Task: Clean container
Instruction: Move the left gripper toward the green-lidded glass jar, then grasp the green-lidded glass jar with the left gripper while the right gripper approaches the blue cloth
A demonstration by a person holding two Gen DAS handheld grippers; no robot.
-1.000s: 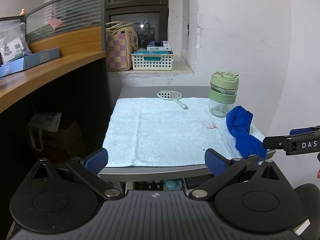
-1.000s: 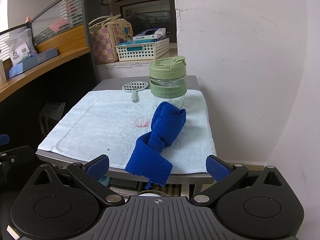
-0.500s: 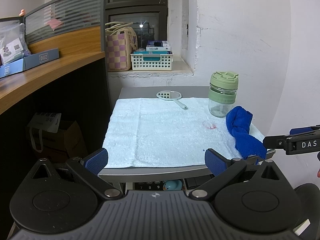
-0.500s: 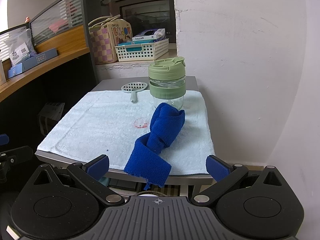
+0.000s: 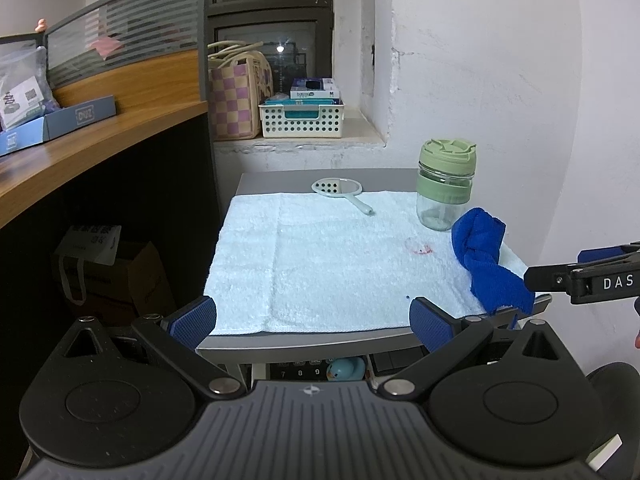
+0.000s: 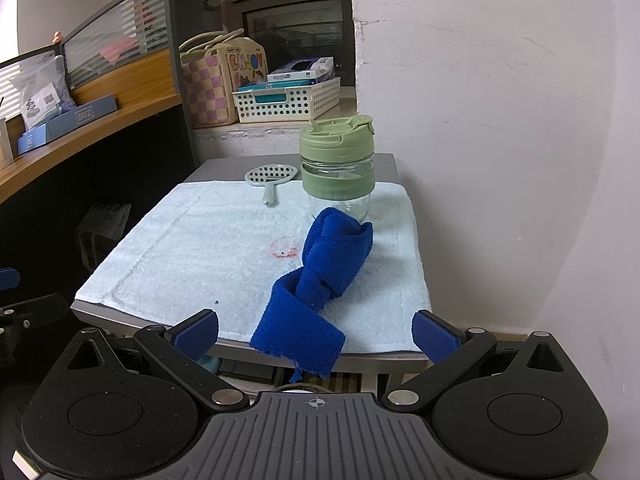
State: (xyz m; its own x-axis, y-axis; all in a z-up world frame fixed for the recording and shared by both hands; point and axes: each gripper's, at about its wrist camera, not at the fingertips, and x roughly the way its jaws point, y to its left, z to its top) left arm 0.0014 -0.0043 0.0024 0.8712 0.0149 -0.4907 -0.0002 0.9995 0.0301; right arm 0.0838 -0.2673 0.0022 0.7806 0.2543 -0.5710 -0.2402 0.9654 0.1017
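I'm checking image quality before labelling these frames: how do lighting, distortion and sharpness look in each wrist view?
Left wrist view: even indoor light, a lamp reflected in the dark window, strong fisheye bending of the desk edge and dark vignetted corners; the jar and blue cloth are sharp. Right wrist view: same curvature, soft shadows; the jar glass shows mild reflections, no motion blur.

Jar [image 6: 338,168] at towel's [image 6: 200,248] far right; cloth [image 6: 320,276] before it; strainer [image 6: 272,176] left.
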